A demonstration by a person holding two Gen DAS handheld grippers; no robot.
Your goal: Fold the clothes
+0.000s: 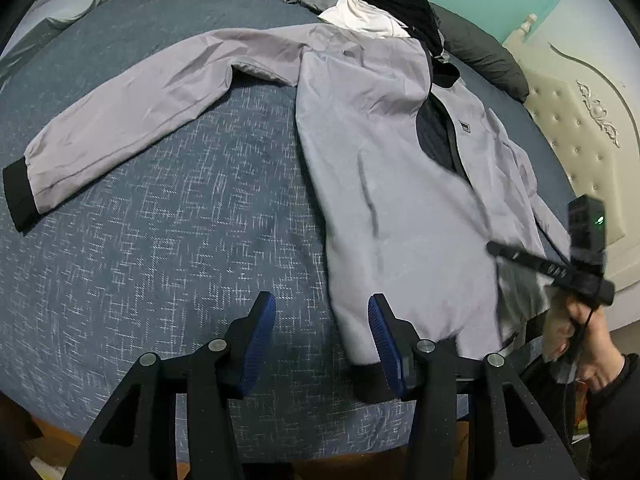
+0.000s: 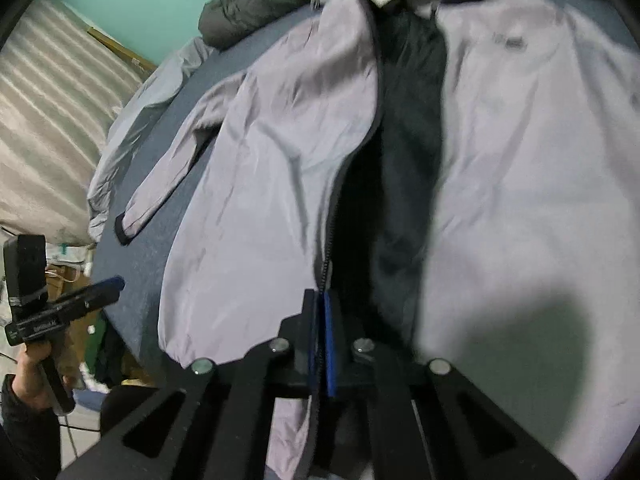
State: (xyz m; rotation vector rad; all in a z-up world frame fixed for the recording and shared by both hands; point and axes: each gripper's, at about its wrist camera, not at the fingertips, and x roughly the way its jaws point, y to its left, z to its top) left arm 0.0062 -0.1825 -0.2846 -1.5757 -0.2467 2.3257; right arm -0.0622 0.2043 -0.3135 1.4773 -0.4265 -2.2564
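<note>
A small dark label [image 1: 464, 127] is sewn on one chest panel of the jacket [image 1: 380, 152]; its writing cannot be read in either view. Markings on the gripper bodies are too blurred to read.

The jacket is pale grey with black cuffs, a black hem band and a dark lining. It is laid front-up across the bed [image 1: 160, 240], hem at the near edge, collar toward the far edge. The front is unzipped and parted, so the lining [image 2: 404, 152] is exposed between the two panels. One sleeve [image 1: 132, 120] is spread out flat toward the left edge of the bed, its black cuff [image 1: 18, 196] near that edge.

A pile of clothes [image 1: 380, 4], white, black and grey, is seen at the far edge, touching the jacket's collar. A dark quilted item [image 2: 256, 8] lies at the far corner.

The left gripper [image 1: 322, 344] is held over the near edge with its blue pads wide apart, one finger over the hem band. The right gripper [image 2: 322, 344] has its pads closed together on the jacket's zipper edge [image 2: 326, 272] near the hem.
</note>
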